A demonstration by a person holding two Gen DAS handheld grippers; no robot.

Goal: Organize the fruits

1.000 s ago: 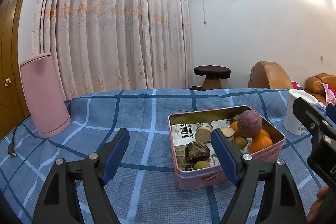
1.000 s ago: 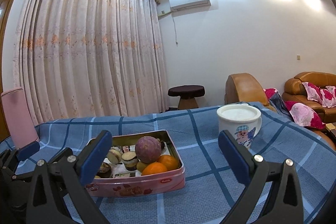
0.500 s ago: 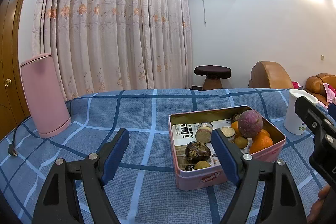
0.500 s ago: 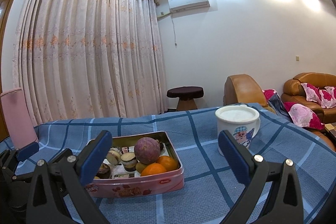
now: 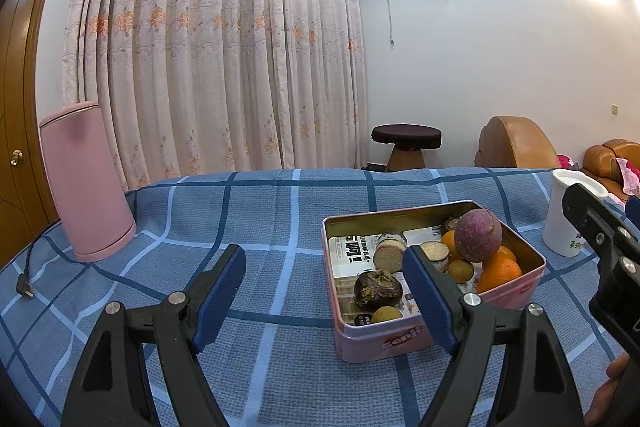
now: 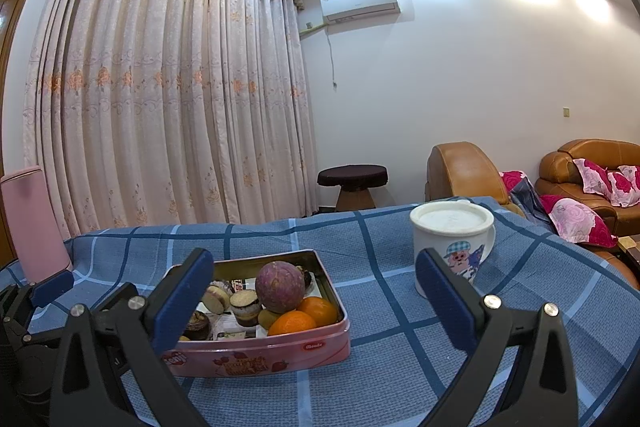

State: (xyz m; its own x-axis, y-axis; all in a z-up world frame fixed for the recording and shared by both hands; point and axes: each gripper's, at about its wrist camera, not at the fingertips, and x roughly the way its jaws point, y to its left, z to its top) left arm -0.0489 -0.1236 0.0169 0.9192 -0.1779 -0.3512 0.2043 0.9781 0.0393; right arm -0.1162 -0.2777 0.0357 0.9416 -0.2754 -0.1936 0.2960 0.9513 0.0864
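On the blue checked surface (image 5: 280, 219) a pink tin (image 5: 436, 331) stands between our 2 tools, and all the fruit we can see lies inside it. Our left gripper (image 5: 328, 291) hangs just short of the tin's near left corner with its jaws spread wide and nothing between them; our right gripper (image 6: 316, 297) looks over the tin's right side, jaws likewise released and bare.

We count 1 purple round fruit (image 6: 280, 286) perched on top, 2 oranges (image 6: 304, 317) under it, 2 small brownish-green fruits (image 5: 461, 270), 1 dark wrinkled fruit (image 5: 378, 289), 2 cut pieces showing pale flesh (image 5: 389, 255), and another dark piece at the far corner that is too hidden to name. A printed paper (image 5: 352, 251) lines the bottom.

No fruit lies loose on the cloth, so this would fit either fruit already gathered into the tin or fruit waiting to be lifted out and sorted; we cannot settle which. Beyond the tin we count 1 white mug (image 6: 452, 243) to its right and 1 pink bin (image 5: 86, 183) far left. Any reach into the tin would need care with the purple fruit, which we judge could roll
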